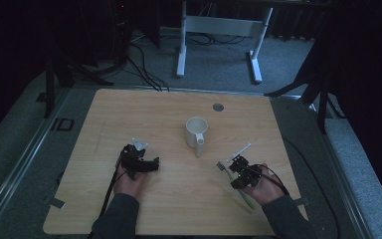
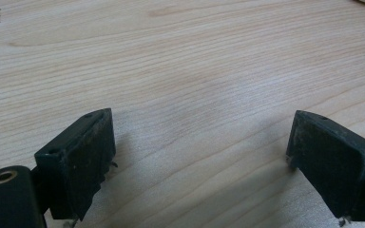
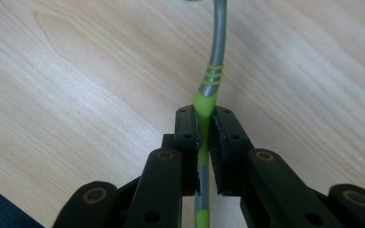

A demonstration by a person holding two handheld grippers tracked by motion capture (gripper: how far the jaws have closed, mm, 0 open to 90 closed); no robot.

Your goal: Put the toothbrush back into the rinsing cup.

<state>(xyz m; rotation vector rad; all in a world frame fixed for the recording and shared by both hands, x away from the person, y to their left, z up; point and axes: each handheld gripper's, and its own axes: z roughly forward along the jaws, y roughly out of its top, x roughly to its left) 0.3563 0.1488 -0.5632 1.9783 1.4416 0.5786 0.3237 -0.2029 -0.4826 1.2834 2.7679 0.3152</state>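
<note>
- Right gripper [image 3: 204,128], near the table [image 1: 129,109] front edge, right of the mug: jaws clamped on a grey-green toothbrush [image 3: 215,71]; the brush head [image 1: 221,166] points toward the mug
- Left gripper [image 2: 199,156], left of the mug and nearer the person: jaws spread wide over bare wood; nothing between them
- Mug [image 1: 197,131], white, upright mid-table; handle toward the person
- Beyond the mug: small grey disc [image 1: 218,107] near the far edge

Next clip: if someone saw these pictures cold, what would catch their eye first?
Probably the white mug standing alone mid-table, handle toward the person. Next, the right claw shut on a grey-and-green toothbrush, which lies on the wooden table to the mug's right, brush head toward the mug. The left claw is open, with bare wood between its jaws.
</note>
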